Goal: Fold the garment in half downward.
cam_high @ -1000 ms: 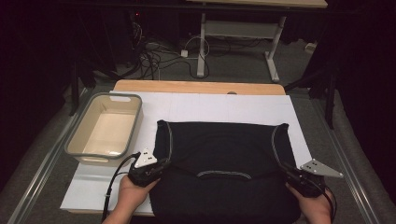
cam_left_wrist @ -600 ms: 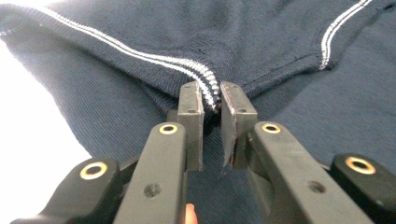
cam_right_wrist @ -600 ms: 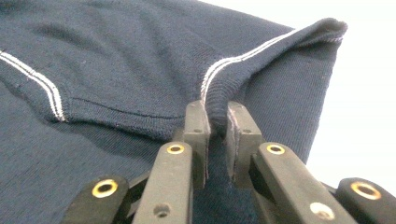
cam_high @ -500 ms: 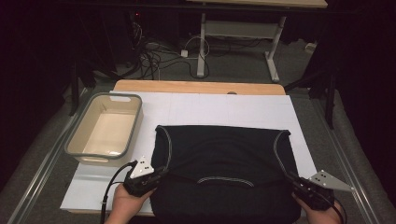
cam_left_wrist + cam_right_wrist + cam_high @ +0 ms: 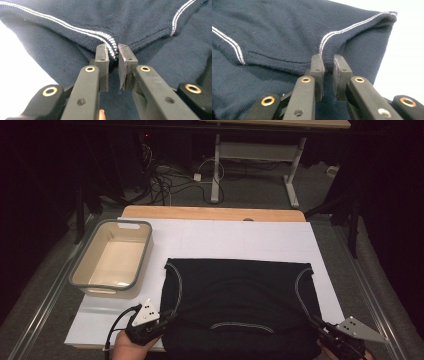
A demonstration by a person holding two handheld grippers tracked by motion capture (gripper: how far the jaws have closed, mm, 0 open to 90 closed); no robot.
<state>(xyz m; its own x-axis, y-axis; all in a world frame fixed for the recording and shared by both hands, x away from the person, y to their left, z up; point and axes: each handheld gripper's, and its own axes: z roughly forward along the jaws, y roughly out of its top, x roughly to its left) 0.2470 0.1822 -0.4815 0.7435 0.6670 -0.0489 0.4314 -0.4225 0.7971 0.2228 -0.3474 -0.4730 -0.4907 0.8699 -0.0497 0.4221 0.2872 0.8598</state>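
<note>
both grippers are clamped on the dark sleeveless top (image 5: 240,305), which lies folded at the near middle of the white mat (image 5: 240,237): the left gripper (image 5: 113,53) pinches a striped edge, the right gripper (image 5: 328,62) another. the bites look shallow, so i'd worry the ribbing slips free, or uneven pulling skews the fold toward the basin (image 5: 82,270) on the left

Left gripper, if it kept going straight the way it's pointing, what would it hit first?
The left gripper is already clamped on the dark shirt; straight ahead lies more of that shirt's fabric, probably bunching it.
</note>
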